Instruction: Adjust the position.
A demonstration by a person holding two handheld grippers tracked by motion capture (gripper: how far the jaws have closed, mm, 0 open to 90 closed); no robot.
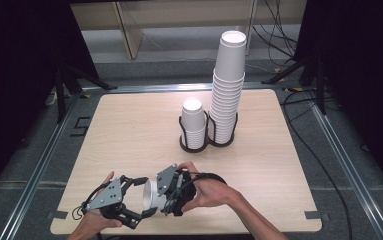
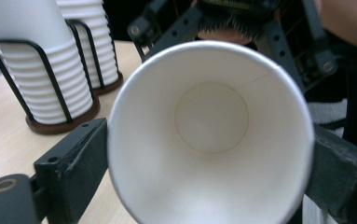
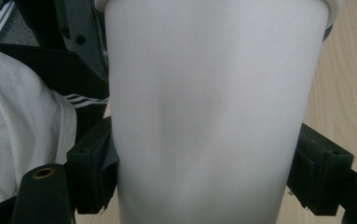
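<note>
— White paper, that cup [image 1: 151,194]: where was it at that moment?

— Low over the near edge of the table [image 1: 129,130], lying on its side between the two hand-held tools, mouth toward the left gripper [image 1: 138,199], base toward the right gripper [image 1: 165,196].

— And which of them had it?

— The right one looked to be carrying it. In the right gripper view its jaws stood against both sides of the cup's wall, closed to the cup's width. The left gripper's jaws flanked the rim at either side; whether its pads pressed or merely bracketed the rim, I couldn't tell.

— Why hold it sideways between both?

— My guess: a hand-over, one tool keeping its hold while the other took or gave up the cup. The open mouth faced straight down the left gripper's camera.

— Where might it have been headed?

— Probably the black wire holder [image 1: 183,129] farther back, where a short stack [image 1: 194,122] and a tall stack [image 1: 226,85] of like cups stood side by side.
</note>
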